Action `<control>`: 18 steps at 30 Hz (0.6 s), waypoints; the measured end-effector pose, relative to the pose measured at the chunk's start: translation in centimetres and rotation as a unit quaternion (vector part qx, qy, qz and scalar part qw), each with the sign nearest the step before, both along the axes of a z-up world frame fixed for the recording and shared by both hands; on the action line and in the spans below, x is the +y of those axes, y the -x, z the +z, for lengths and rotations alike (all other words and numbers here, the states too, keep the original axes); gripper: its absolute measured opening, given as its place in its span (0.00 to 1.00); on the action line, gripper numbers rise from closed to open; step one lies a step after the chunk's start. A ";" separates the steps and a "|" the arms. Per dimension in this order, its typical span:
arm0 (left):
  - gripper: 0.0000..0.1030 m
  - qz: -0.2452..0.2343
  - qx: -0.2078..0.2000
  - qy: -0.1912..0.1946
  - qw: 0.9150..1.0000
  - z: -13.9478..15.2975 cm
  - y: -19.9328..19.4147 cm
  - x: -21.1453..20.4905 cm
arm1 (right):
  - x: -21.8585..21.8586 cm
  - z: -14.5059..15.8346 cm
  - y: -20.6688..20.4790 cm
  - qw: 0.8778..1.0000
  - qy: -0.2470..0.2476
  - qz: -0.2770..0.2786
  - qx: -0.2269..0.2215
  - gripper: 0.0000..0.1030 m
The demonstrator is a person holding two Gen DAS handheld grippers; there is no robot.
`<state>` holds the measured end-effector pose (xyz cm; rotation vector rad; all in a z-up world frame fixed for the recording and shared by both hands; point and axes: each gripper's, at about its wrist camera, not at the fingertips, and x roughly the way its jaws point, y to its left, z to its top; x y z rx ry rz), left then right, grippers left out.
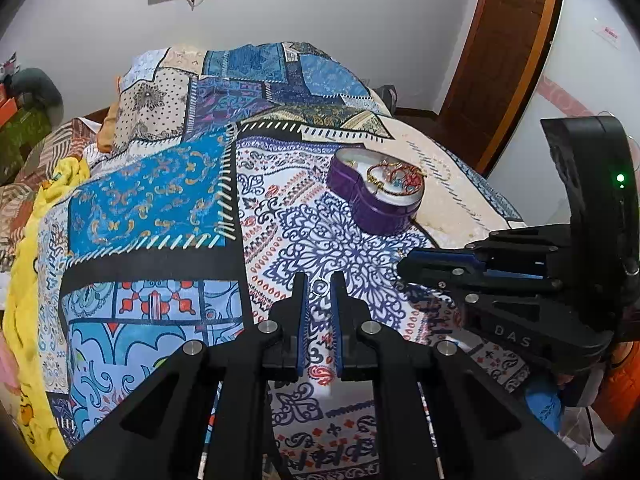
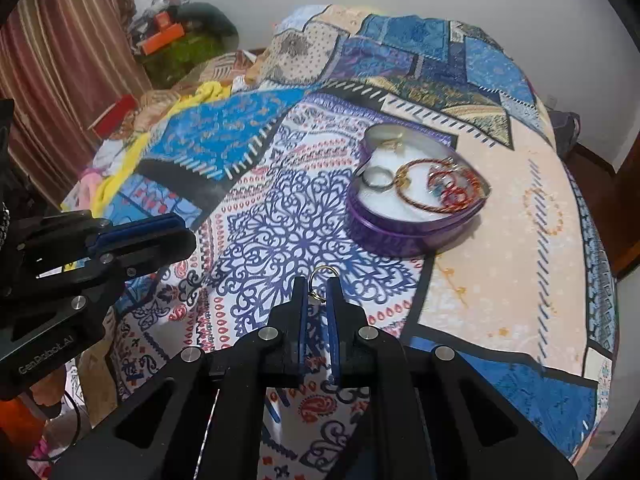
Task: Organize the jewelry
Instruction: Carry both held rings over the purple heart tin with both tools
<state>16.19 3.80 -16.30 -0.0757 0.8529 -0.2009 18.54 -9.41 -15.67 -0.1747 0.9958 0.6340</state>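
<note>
A purple heart-shaped tin (image 1: 374,196) sits open on the patterned bedspread; it also shows in the right wrist view (image 2: 416,216). Inside lie a gold bangle (image 2: 430,186), red beaded jewelry (image 2: 460,192) and a silver ring (image 2: 378,179). My left gripper (image 1: 320,286) has its jaws closed narrowly on a small silver ring (image 1: 320,285) at the fingertips, low over the cloth. My right gripper (image 2: 318,286) is closed on a small gold ring (image 2: 320,282) that sticks out past the fingertips, in front of the tin.
The bed's quilt (image 1: 160,208) fills both views. A yellow cloth (image 1: 28,280) lies along its left edge. A wooden door (image 1: 504,52) stands at the right, clutter and a striped curtain (image 2: 60,60) at the left. Each gripper appears at the side of the other's view.
</note>
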 end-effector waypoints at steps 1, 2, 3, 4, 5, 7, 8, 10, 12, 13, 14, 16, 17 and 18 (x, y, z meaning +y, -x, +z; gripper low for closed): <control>0.09 0.000 -0.002 0.000 1.000 0.2 0.0 -0.1 | -0.2 0.3 0.0 1.000 -0.002 -0.003 -0.003 0.08; 0.09 0.000 -0.004 -0.001 1.000 0.4 -0.1 -0.2 | -0.4 0.4 0.0 1.000 -0.005 -0.005 -0.006 0.08; 0.09 -0.001 -0.007 -0.001 1.000 0.6 -0.1 -0.3 | -0.7 0.7 0.0 1.000 -0.008 -0.008 -0.009 0.08; 0.09 -0.001 -0.009 0.000 1.000 0.8 -0.2 -0.4 | -0.9 0.9 0.0 1.000 -0.009 -0.011 -0.011 0.08; 0.09 -0.002 -0.012 0.000 1.000 1.1 -0.3 -0.6 | -1.3 1.3 0.0 1.000 -0.011 -0.017 -0.017 0.08; 0.09 -0.003 -0.016 -0.001 1.000 1.5 -0.5 -0.9 | -1.9 1.9 -0.1 0.999 -0.017 -0.024 -0.025 0.08; 0.09 -0.004 -0.018 -0.001 1.000 1.6 -0.6 -1.0 | -2.2 2.3 -0.1 0.999 -0.020 -0.027 -0.029 0.08; 0.09 -0.006 -0.023 -0.002 1.000 2.0 -0.8 -1.4 | -2.6 3.0 -0.1 0.998 -0.023 -0.033 -0.041 0.08; 0.09 -0.009 -0.028 -0.003 1.000 2.4 -1.1 -1.8 | -3.1 3.6 -0.1 0.998 -0.029 -0.038 -0.051 0.08; 0.09 -0.010 -0.030 -0.003 1.000 2.5 -1.3 -1.9 | -3.4 3.9 -0.2 0.997 -0.032 -0.041 -0.054 0.08; 0.09 -0.011 -0.032 -0.003 0.999 2.7 -1.5 -2.1 | -3.6 4.1 -0.3 0.997 -0.035 -0.043 -0.057 0.08; 0.09 -0.013 -0.037 -0.002 0.999 3.0 -1.9 -2.3 | -3.9 4.5 -0.5 0.996 -0.039 -0.049 -0.064 0.08; 0.09 -0.013 -0.039 -0.001 0.999 3.2 -2.2 -2.4 | -4.1 4.6 -0.6 0.996 -0.040 -0.051 -0.066 0.08; 0.09 -0.014 -0.041 0.000 0.999 3.3 -2.3 -2.4 | -4.2 4.7 -0.7 0.995 -0.041 -0.053 -0.069 0.08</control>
